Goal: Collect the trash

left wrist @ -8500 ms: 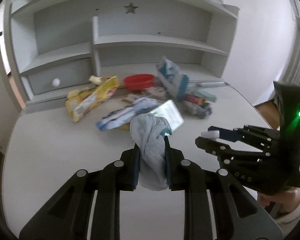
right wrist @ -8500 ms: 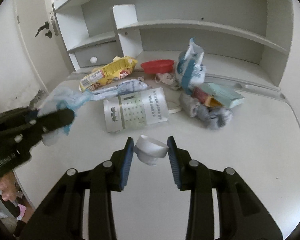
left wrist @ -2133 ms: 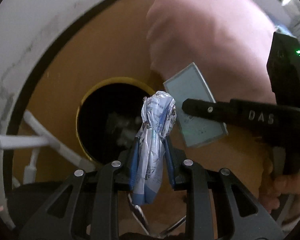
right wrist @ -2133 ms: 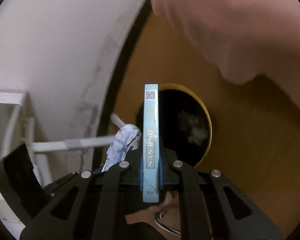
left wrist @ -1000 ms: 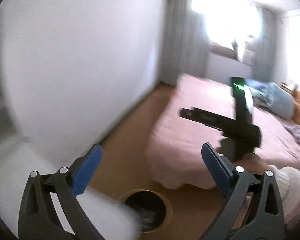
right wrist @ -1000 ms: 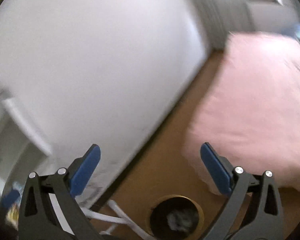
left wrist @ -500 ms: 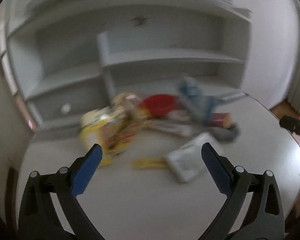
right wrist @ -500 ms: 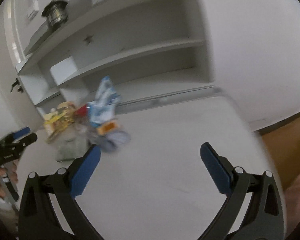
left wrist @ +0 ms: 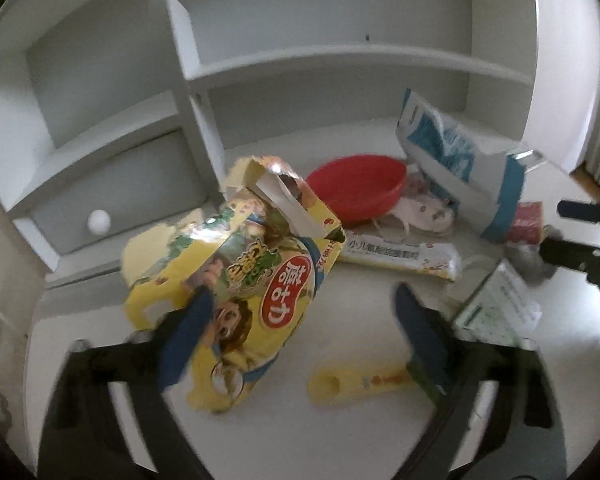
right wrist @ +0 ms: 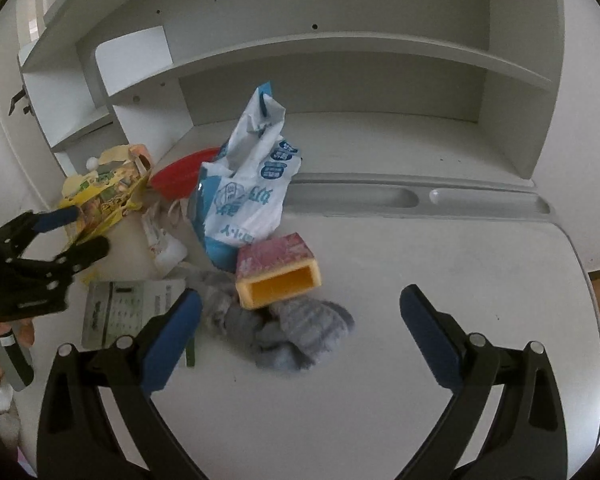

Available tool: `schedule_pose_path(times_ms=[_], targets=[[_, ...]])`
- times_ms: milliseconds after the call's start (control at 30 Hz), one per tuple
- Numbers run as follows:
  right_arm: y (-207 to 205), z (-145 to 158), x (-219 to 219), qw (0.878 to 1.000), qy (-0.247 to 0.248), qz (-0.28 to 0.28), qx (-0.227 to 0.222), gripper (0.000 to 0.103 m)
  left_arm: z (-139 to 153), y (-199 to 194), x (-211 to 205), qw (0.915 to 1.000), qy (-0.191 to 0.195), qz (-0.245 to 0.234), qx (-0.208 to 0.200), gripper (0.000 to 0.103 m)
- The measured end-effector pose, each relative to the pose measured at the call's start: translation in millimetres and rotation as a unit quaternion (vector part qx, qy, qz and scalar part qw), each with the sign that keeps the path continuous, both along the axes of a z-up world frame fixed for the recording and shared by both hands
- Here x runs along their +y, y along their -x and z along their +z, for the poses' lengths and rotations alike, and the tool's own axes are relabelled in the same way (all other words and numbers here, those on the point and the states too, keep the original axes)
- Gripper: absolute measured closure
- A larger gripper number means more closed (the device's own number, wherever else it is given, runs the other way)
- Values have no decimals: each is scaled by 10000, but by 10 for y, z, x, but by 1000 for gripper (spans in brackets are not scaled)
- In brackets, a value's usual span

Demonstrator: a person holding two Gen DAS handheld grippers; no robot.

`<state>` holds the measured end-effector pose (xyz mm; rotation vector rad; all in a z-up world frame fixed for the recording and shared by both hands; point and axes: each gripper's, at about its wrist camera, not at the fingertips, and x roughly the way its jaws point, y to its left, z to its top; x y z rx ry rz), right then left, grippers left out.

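Trash lies in a heap on the white desk [right wrist: 420, 280]. My left gripper [left wrist: 300, 332] is open, its jaws on either side of a torn yellow snack box [left wrist: 244, 276], also seen in the right wrist view [right wrist: 104, 196]. My right gripper [right wrist: 300, 320] is open and empty above a grey cloth [right wrist: 292, 332] and an open pink-and-yellow carton [right wrist: 278, 276]. A white-and-blue plastic bag [right wrist: 244, 184] stands behind the carton, also in the left wrist view [left wrist: 460, 160]. A yellow tube [left wrist: 356, 380] lies between the left jaws.
A red bowl [left wrist: 356, 186], a long white packet [left wrist: 400, 258] and a printed card [right wrist: 124, 312] lie in the heap. White shelving [right wrist: 320, 52] rises behind the desk. A pen tray groove [right wrist: 420, 200] runs along the back.
Both grippers dropped their trash in the floor bin, opened, and swung back to the desk. The left now straddles the yellow snack box; the right hovers over the grey cloth.
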<state>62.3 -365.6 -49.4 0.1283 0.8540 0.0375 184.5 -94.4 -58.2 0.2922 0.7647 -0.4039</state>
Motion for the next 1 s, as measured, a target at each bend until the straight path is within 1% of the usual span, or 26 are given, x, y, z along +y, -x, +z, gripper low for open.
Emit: schedule_pose_path(times_ms=[33,100,133,200,233,267,300,333,367,400,467,567,600,667,733,900,1000], targets=[[-27,-2,9,10000,35,33,31,8,-8,-46,-5,10000,-5,0,63,31],[-105,-14,14,9998,112,129,144,10,-36,-139,13,9998,26,66,184,32],[-147,-26,14,9996,117,171,176,13,-39,-158,40,9997,50,89,226,32],[-287,-83,27,9991,23,278,313,25,-95,-245,73,9988,116,178,437,33],[-335,-119,24,9984,-145,379,402,33,-122,-282,97,9980,173,196,573,35],[-353,-131,26,9982,-176,407,394,37,-116,-295,135,9978,241,223,571,36],[-362,-133,35,9984,-120,416,370,40,-117,-310,161,9977,233,288,566,39],[-365,-126,31,9982,-189,453,332,53,-114,-326,182,9975,265,324,567,41],[-360,-121,5,9979,-358,456,283,59,-117,-335,187,9974,271,351,565,45],[-354,-122,-12,9977,-440,433,268,59,-115,-341,198,9973,260,408,544,49],[-306,-93,-93,9971,-666,342,107,59,-100,-341,256,9967,289,575,491,73],[-218,-37,-212,9958,-880,211,-170,60,-76,-344,361,9948,597,622,535,78],[-211,-27,-238,9956,-896,210,-195,60,-68,-330,378,9947,646,612,515,78],[-199,-17,-263,9952,-921,227,-239,60,-46,-294,365,9954,615,610,418,83],[-179,1,-247,9945,-968,293,-280,59,-36,-262,333,9963,546,571,350,85],[-120,104,-227,9941,-919,324,-479,60,-47,-261,273,9971,459,513,313,86],[-110,123,-261,9938,-949,270,-516,60,-52,-279,255,9972,458,507,305,86]])
